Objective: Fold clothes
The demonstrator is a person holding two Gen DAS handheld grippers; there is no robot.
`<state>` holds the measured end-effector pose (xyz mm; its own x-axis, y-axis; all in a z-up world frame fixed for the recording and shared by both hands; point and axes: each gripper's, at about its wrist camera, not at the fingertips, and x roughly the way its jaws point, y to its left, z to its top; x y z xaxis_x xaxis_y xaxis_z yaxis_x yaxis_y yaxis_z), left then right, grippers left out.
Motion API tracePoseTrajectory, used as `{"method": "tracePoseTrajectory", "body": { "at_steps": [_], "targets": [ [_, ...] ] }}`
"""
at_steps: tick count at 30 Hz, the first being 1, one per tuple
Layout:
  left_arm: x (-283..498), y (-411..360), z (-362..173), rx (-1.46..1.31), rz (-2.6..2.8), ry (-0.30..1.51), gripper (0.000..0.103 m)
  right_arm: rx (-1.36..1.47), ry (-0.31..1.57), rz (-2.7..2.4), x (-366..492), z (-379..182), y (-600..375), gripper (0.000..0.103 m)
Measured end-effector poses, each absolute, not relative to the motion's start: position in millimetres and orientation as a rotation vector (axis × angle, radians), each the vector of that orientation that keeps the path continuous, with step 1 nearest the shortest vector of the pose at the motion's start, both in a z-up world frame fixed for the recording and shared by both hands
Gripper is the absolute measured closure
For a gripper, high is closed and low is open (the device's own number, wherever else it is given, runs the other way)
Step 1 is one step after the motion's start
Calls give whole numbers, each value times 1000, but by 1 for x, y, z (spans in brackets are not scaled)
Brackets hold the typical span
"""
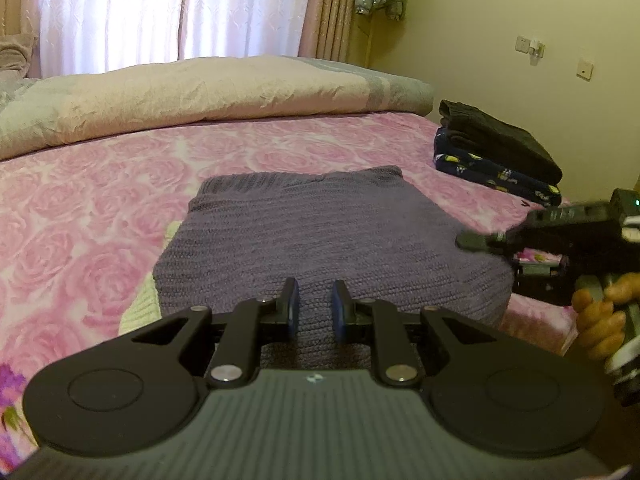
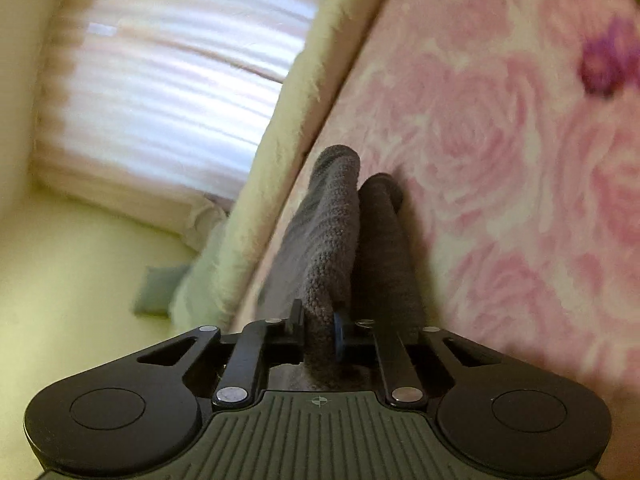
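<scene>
A purple knitted sweater (image 1: 320,232) lies folded into a rectangle on the pink rose-patterned bed (image 1: 80,200). Just above its near edge hangs my left gripper (image 1: 316,305), open, with nothing between the blue pads. My right gripper (image 1: 476,240), held by a hand (image 1: 600,312), reaches in at the sweater's right edge. In the right wrist view, which is rolled sideways and blurred, my right gripper (image 2: 318,317) is shut on a fold of the sweater (image 2: 332,220). A second fold runs beside it along the bed (image 2: 500,140).
A stack of folded dark clothes (image 1: 496,156) sits at the bed's far right corner. A rolled cream quilt (image 1: 200,96) runs along the far side under the curtains (image 1: 120,8). A pale green cloth (image 1: 140,308) peeks out under the sweater's left edge.
</scene>
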<state>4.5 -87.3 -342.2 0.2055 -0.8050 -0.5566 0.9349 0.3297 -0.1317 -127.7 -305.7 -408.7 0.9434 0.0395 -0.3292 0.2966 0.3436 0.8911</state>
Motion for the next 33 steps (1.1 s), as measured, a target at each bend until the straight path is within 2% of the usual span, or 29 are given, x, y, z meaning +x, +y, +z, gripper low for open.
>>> {"method": "tracePoseTrajectory", "body": {
  "at_steps": [3, 6, 10, 13, 14, 18, 24, 30, 33],
  "targets": [
    [4, -89, -342, 261, -1233, 592, 86, 1366, 321, -224, -132, -439, -310, 93],
    [4, -87, -342, 270, -1237, 591, 86, 1579, 243, -233, -142, -454, -307, 93],
    [9, -85, -337, 249, -1229, 609, 87, 1286, 284, -473, -148, -406, -291, 92],
    [9, -87, -330, 230, -1225, 593, 89, 718, 365, -654, -134, -341, -248, 92],
    [10, -88, -327, 219, -1227, 587, 89, 648, 350, -617, -132, -331, -237, 92],
    [6, -96, -329, 237, -1219, 584, 89, 494, 372, -498, -111, -321, -197, 92],
    [1, -95, -348, 261, -1194, 576, 86, 264, 504, -515, -94, -369, -154, 93],
    [3, -87, -344, 208, -1159, 606, 87, 321, 545, -502, -88, -364, -163, 92],
    [-4, -77, -337, 200, -1134, 580, 88, 392, 445, -501, -98, -342, -160, 92]
  ]
}}
